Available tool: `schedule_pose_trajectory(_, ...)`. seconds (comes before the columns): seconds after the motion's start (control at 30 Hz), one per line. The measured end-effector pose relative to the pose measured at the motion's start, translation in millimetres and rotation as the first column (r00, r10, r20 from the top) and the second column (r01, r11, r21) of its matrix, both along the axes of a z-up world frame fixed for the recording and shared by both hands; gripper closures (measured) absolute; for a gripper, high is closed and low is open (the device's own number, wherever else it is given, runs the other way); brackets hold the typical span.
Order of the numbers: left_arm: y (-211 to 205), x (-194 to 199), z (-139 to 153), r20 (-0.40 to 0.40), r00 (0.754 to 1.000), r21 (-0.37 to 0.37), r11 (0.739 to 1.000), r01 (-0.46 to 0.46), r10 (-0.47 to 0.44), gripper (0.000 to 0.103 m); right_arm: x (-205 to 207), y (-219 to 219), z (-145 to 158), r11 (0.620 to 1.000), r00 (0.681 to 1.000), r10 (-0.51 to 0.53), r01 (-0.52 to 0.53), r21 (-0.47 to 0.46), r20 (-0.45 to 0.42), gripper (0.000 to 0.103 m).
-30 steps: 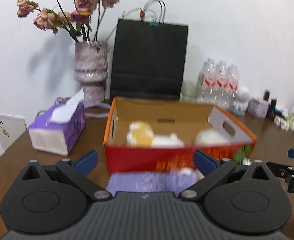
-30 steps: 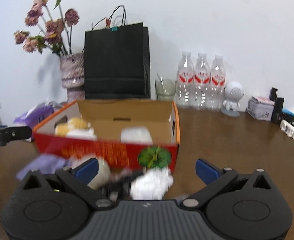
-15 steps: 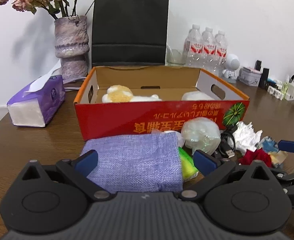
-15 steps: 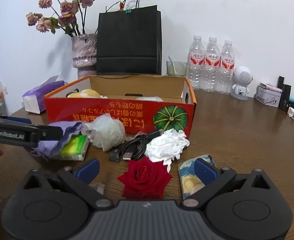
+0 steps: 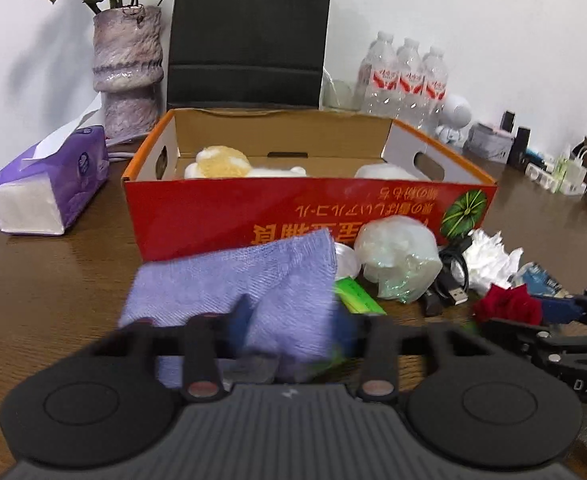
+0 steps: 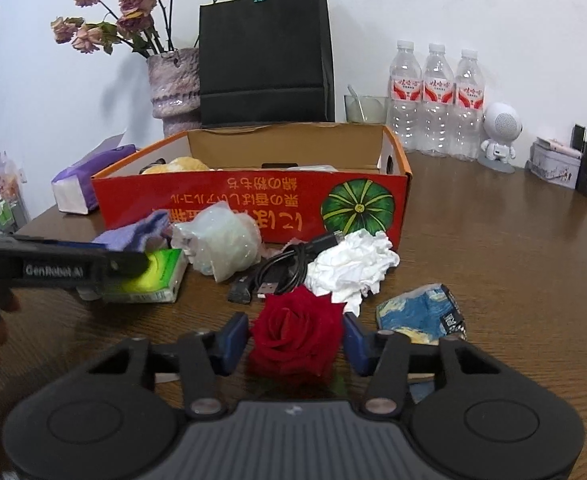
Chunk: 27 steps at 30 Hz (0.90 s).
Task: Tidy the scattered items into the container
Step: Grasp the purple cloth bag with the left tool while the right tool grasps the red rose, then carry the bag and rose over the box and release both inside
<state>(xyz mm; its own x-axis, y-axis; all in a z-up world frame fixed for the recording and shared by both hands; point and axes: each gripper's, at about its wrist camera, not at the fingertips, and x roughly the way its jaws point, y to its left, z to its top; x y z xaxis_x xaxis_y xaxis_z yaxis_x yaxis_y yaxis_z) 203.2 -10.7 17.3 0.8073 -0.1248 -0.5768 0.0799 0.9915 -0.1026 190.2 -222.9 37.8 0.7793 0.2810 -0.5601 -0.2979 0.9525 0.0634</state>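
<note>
The left gripper (image 5: 289, 320) was seen with its blurred fingers drawn in around the near end of the purple cloth pouch (image 5: 233, 280), which lay flat on the wooden table (image 5: 53, 288) just in front of the red cardboard box (image 5: 293, 216); whether the pads actually pinched the fabric could not be told. The right gripper (image 6: 295, 338) was held partly closed, its blue pads on either side of the red rose (image 6: 297, 330), close to the petals, though contact could not be confirmed. Behind the rose were scattered a crumpled white tissue (image 6: 351, 266), a black USB cable (image 6: 281, 270), a plastic bag ball (image 6: 221, 242) and a green packet (image 6: 157, 276). A blue wrapper (image 6: 421, 314) lay just right of the rose.
</note>
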Motion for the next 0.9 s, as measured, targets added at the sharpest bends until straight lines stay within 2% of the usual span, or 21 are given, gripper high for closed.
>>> schedule_pose_trajectory(0.07,6.7,-6.2,2.5,0.013,1.000,-0.048,0.999,-0.004,0.005,0.083,-2.4,-0.4,1.7,1.000,1.000,0.007,-0.007,0.010,0.015,0.060)
schedule_pose_trajectory(0.13,9.4,-11.9,7.9,0.038,0.999,-0.066,0.998,-0.009,0.011,0.084,-4.2,-2.4,3.1,1.000,1.000,-0.002,0.001,0.019,0.028,0.061)
schedule_pose_trajectory(0.23,8.2,-18.4,14.7,0.077,0.997,-0.040,0.999,-0.011,0.014,0.084,-4.8,-4.9,6.0,0.999,0.999,-0.015,0.014,0.033,0.041,0.063)
schedule_pose_trajectory(0.73,9.2,-37.4,27.4,0.139,0.990,-0.023,1.000,0.010,-0.007,0.084,-13.7,-6.3,21.8,0.998,0.994,-0.023,0.018,0.052,0.111,0.066)
schedule_pose_trajectory(0.9,13.1,-44.2,43.5,0.188,0.982,-0.013,1.000,0.025,-0.022,0.084,-15.9,-6.0,33.4,0.998,0.990,-0.021,0.013,0.053,0.142,0.066)
